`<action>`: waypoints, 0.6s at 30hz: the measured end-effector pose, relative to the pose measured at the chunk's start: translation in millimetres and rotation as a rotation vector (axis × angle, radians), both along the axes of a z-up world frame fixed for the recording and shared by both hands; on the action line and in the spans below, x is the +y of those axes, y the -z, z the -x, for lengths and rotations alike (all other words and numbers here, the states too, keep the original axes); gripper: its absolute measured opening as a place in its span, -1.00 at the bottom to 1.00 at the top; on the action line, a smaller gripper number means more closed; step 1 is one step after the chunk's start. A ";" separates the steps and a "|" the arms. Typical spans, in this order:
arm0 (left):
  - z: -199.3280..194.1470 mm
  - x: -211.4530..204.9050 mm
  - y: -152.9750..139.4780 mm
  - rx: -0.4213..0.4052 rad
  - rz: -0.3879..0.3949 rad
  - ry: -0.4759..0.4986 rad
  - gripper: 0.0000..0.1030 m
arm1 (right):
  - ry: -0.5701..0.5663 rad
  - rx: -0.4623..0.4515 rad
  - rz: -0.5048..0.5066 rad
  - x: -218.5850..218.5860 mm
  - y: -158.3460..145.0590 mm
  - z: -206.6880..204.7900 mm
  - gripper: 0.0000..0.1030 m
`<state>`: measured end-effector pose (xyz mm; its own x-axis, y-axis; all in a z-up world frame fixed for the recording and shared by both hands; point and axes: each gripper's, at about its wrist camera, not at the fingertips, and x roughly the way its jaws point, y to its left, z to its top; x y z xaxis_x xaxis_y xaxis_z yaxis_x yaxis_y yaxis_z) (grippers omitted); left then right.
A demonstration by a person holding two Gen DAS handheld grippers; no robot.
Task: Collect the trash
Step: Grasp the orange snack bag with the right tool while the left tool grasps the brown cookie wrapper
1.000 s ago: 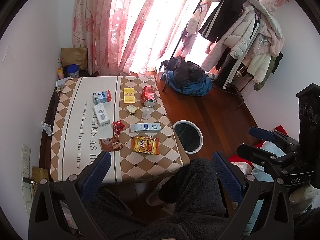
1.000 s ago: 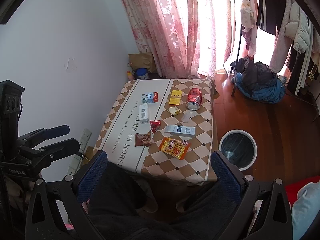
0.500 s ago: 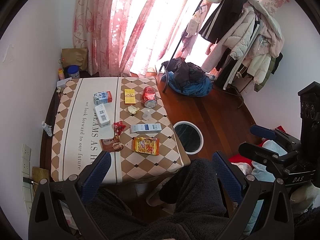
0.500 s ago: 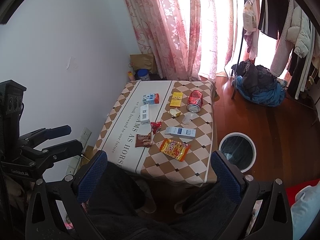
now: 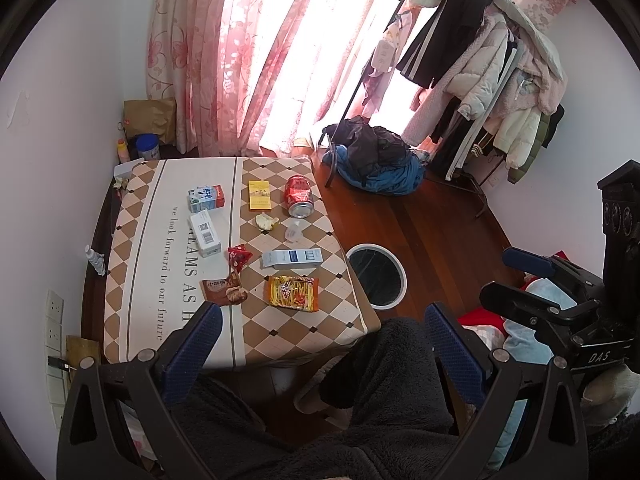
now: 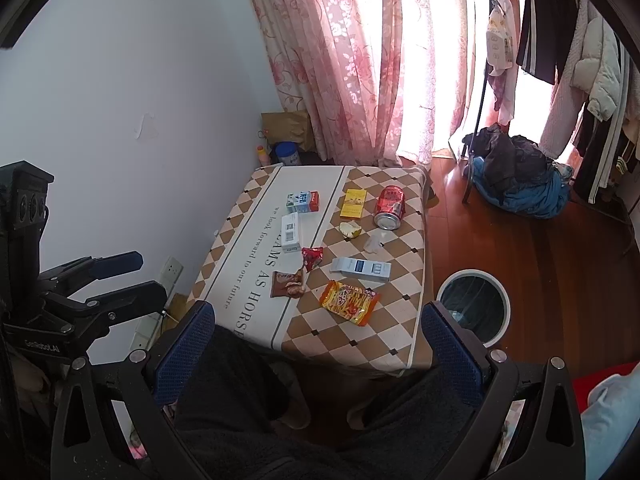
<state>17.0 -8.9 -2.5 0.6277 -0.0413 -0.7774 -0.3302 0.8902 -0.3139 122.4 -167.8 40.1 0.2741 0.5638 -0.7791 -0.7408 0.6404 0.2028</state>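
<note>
Checkered brown-and-cream tablecloth covers the low table (image 5: 280, 332), with printed lettering down the pale stripe. Trash spread on it: red soda can (image 5: 299, 196) lying on its side at the far right, yellow flat box (image 5: 259, 196) just left of the can, small milk carton (image 5: 206, 197) further left, white barcode box (image 5: 205, 233) just below the carton. Crumpled pale scrap (image 5: 267, 222) sits near mid table, clear plastic bit (image 5: 293, 234) just right of it. Red wrapper (image 5: 239, 257) is in the middle, brown snack wrapper (image 5: 224, 291) near it on the near side; cannot tell if they touch. Blue-and-white carton (image 5: 292, 258) lies flat, orange-yellow snack bag (image 5: 292, 293) just in front of it, apart.

White-rimmed bin (image 5: 376, 274) with a dark liner stands on the wood floor right beside the table's right edge.

Left gripper (image 5: 316, 344) hangs above the near table edge, jaws spread wide, nothing between them; blue finger pads (image 5: 194, 344) frame dark fleece-clad legs (image 5: 400, 364). Right gripper (image 6: 316, 340) same story in its own view: wide open, empty, well short of the trash. Each gripper also shows at the side of the other's view, away from the table.

Background: pink floral curtains (image 5: 224, 48), coat rack (image 5: 488, 64) loaded with jackets, pile of dark and blue clothes (image 5: 376, 160) on the floor
</note>
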 end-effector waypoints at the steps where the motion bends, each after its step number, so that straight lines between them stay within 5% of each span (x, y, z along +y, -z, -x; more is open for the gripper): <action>1: 0.4 -0.3 0.1 0.000 0.000 -0.001 1.00 | 0.001 -0.002 0.002 0.2 0.6 0.6 1.00; 8: 1.2 -1.5 0.8 -0.001 -0.002 -0.003 1.00 | 0.002 -0.003 0.000 -1.0 -2.0 -0.1 1.00; 12: -3.8 8.6 8.9 0.023 -0.070 -0.057 1.00 | 0.002 -0.001 -0.002 -2.6 -0.5 0.5 1.00; 18: -34.2 40.4 90.2 0.198 -0.254 -0.250 1.00 | 0.055 0.044 0.006 0.8 27.5 -19.7 1.00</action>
<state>51.1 31.5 -92.6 0.4312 0.3023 -0.8501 -0.5783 0.8158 -0.0032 142.1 -167.0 12.6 0.2698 0.5444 -0.7943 -0.6949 0.6810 0.2308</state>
